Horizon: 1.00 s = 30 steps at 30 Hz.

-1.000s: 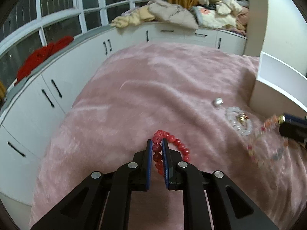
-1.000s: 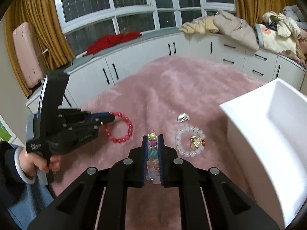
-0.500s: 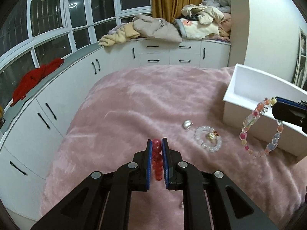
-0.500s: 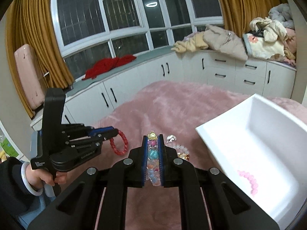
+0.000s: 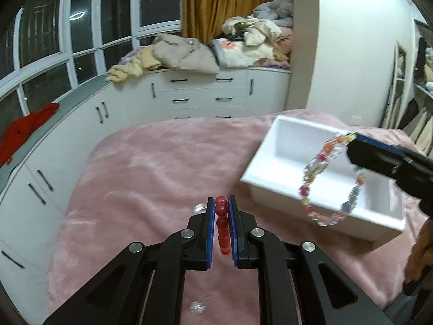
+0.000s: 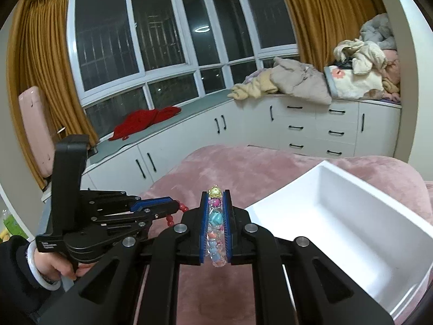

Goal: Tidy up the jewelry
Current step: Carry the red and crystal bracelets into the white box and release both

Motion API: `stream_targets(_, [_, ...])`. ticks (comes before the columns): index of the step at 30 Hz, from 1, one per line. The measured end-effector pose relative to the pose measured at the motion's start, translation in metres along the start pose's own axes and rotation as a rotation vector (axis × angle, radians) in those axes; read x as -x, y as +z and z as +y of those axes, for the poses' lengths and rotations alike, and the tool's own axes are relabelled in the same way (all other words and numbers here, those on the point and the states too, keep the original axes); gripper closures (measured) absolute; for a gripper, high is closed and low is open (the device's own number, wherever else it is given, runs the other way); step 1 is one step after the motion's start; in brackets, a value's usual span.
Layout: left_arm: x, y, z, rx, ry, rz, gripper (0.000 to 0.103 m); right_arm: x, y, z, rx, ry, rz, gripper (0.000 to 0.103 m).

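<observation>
My left gripper is shut on a red bead bracelet and holds it in the air above the pink blanket. It also shows in the right wrist view, where red beads hang from its tips. My right gripper is shut on a multicoloured bead bracelet. In the left wrist view that bracelet dangles from the right gripper over the open white box. The box lies to my right.
A small silver piece and a clear trinket lie on the blanket. White cabinets with piled clothes and a red cloth line the windows beyond the bed.
Both grippers have risen with their bracelets. The right gripper has carried the multicoloured bracelet over toward the white box. The white bead bracelet has dropped out of view.
</observation>
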<state>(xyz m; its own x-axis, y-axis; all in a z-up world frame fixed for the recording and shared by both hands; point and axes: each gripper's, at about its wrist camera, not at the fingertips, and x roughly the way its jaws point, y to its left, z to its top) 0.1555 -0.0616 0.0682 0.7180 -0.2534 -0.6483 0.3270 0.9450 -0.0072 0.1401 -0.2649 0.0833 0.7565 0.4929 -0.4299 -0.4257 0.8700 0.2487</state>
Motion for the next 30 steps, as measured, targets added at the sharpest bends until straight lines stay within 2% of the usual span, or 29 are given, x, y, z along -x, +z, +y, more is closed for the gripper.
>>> stream_targets(9, [0.001, 0.036, -0.052, -0.049, -0.072, -0.03, 0.088, 0.033, 0.01, -0.028, -0.051, -0.06, -0.038, 0.092])
stream_targets(15, [-0.006, 0.06, -0.082, -0.042, -0.128, -0.043, 0.088, 0.051, 0.013, -0.044, -0.043, -0.122, -0.048, 0.092])
stream_targets(20, [-0.024, 0.075, -0.103, -0.021, -0.174, -0.015, 0.088, 0.053, 0.015, -0.053, -0.02, -0.165, -0.012, 0.092])
stream_targets(25, [-0.045, 0.081, -0.125, -0.039, -0.181, 0.017, 0.088, 0.053, 0.011, -0.075, -0.102, -0.141, 0.017, 0.092])
stream_targets(30, [-0.073, 0.079, -0.126, 0.027, -0.238, 0.092, 0.088, 0.05, 0.004, -0.103, -0.186, -0.165, 0.064, 0.092])
